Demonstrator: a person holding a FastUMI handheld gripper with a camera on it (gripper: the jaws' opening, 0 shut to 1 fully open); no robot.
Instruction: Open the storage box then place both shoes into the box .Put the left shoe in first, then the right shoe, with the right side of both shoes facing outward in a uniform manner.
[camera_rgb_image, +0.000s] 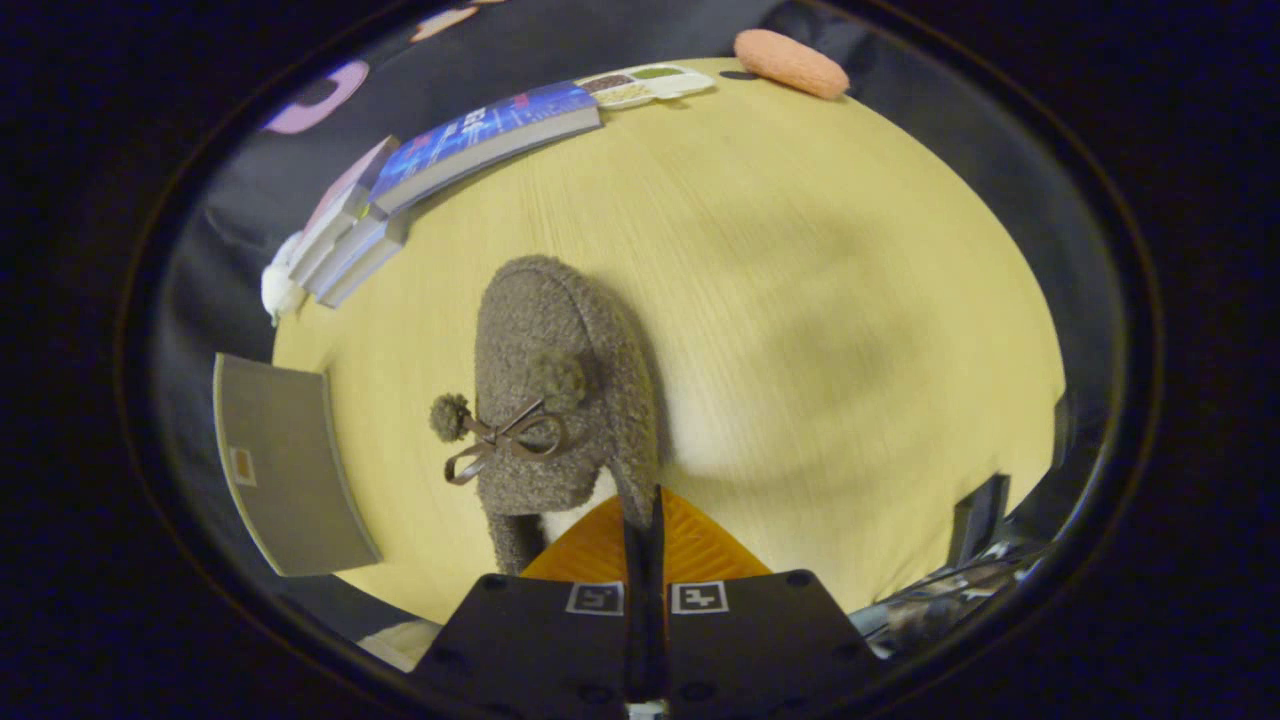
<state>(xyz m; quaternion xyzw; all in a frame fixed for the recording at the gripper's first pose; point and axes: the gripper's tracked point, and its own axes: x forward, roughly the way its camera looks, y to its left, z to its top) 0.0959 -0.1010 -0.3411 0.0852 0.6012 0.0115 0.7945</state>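
Fuzzy grey-brown fabric covers the shoe (560, 390), which stands just ahead of the gripper (643, 520). The jaws are pressed almost fully together, with only a thin dark slit between them, and they pinch the rear collar of the shoe at its opening, where a pale lining shows. The shoe points away from the gripper, the toe toward the far side of the table (800, 300). A small bow with two pompoms (505, 435) sits on its upper.

To the left of the shoe, near the left edge of the table, lies a flat grey panel (285, 465) with a small label; whether it is the storage box or its lid I cannot tell. To the right of the shoe the light wooden surface is bare and wide, up to the right edge, where some dark objects (975, 520) stand; they are too unclear to name.

Farther on, at the far left edge, several books (350, 245) lie in a stack, and a blue book (490, 135) lies beside them. Something white (280, 285) is just beside the stack. At the far edge there are a small white tray (645, 85) with compartments and an orange oval pad (790, 62).
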